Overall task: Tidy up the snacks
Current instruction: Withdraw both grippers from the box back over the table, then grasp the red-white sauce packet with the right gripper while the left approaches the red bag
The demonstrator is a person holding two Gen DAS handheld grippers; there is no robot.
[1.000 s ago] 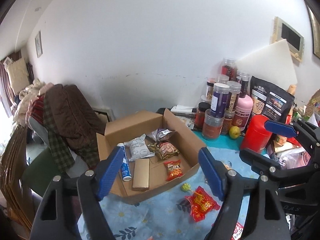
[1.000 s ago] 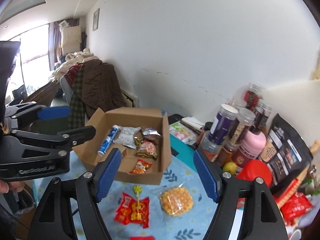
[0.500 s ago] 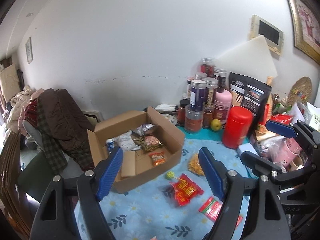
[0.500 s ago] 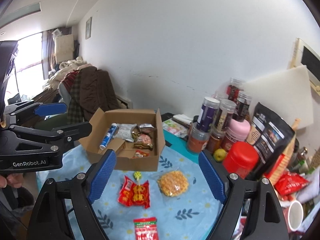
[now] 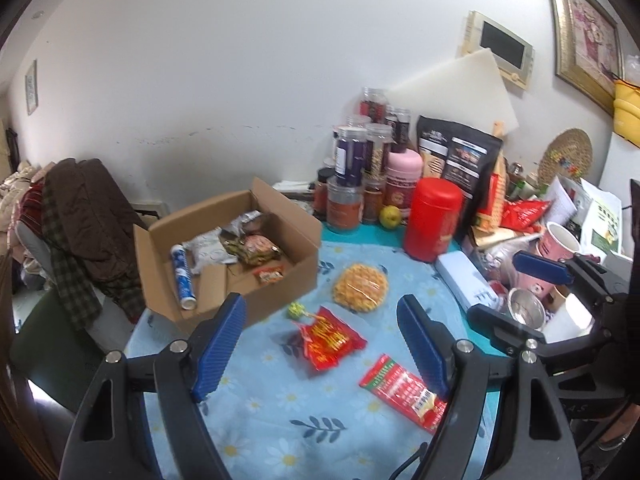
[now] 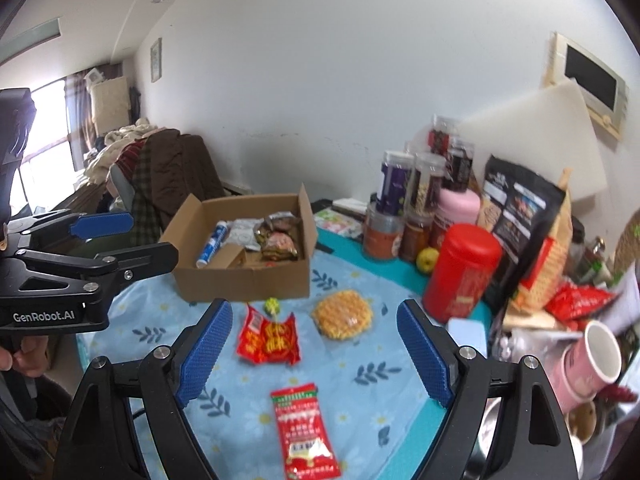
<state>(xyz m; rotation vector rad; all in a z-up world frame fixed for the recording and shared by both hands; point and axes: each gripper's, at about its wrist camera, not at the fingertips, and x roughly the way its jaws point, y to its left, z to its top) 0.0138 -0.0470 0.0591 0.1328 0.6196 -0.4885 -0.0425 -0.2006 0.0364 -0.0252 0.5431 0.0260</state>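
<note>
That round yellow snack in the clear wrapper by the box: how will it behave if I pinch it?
The round yellow snack looks like a brittle puffed cake, so a hard pinch would probably crack it. Its clear wrapper looks loose and glossy, so pads may slip or catch film only. It lies flat on the tablecloth, so it is unlikely to roll.

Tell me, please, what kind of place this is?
Probably a lived-in home room: a brown quilted coat draped over a chair, a gold-framed picture on the white wall, and clear plastic food jars crowding the table.
</note>
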